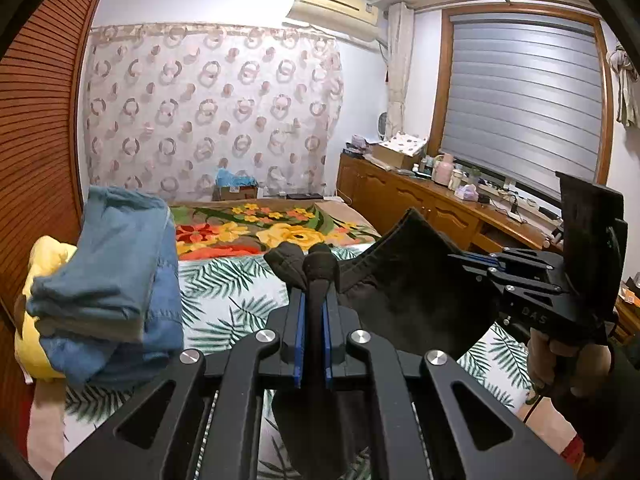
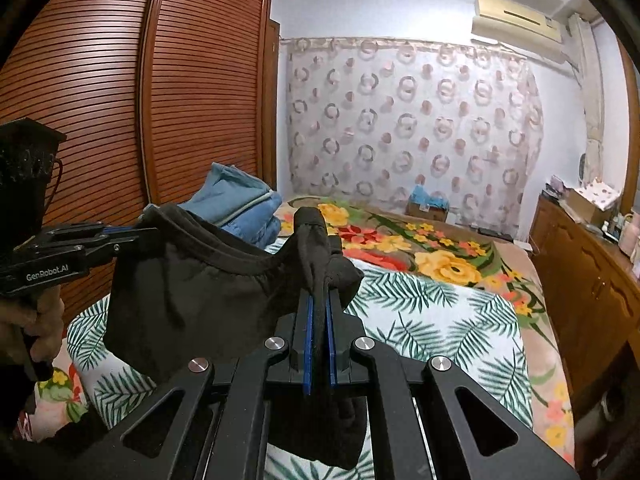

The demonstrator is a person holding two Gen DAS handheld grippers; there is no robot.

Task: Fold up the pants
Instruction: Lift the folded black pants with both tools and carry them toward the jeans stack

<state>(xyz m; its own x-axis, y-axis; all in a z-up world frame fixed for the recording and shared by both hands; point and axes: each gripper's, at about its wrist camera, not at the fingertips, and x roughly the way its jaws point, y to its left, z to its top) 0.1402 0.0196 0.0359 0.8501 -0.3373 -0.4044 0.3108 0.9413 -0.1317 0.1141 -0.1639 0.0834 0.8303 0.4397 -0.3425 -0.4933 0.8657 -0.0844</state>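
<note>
Left tongs (image 1: 313, 280): the blue-lined fingers (image 1: 299, 332) stand nearly closed, parted only by the thickness of the black pants (image 1: 408, 280), a bunched fold of which rises between them and spills over their tips. Right tongs (image 2: 319, 280): likewise pressed together on a gathered edge of the same pants (image 2: 188, 280), the cloth knotted up above the fingertips (image 2: 308, 320). The garment hangs stretched between the two pairs of tongs, lifted above the bed (image 1: 240, 300), its waistband edge sagging in a shallow curve from one grip to the other and its body drooping beneath. In the left view the right tongs (image 1: 472, 264) reach in from the right side, their tips buried in the cloth; in the right view the left tongs (image 2: 132, 236) reach in from the left, tips similarly covered, so the exact point of each far grip cannot be made out. The lower part of the pants passes under each gripper frame and is cut off from sight, so how far they hang and whether they touch the palm-leaf sheet (image 2: 420, 320) cannot be told. Beyond the tongs lies a flowered blanket (image 1: 280, 228); to the left of the left tongs sits a heap of blue denim clothing (image 1: 116, 280) over something yellow (image 1: 36, 280), blurred at its near edge. The hand (image 1: 568, 360) on the right gripper's handle is dim and partly cropped.
</note>
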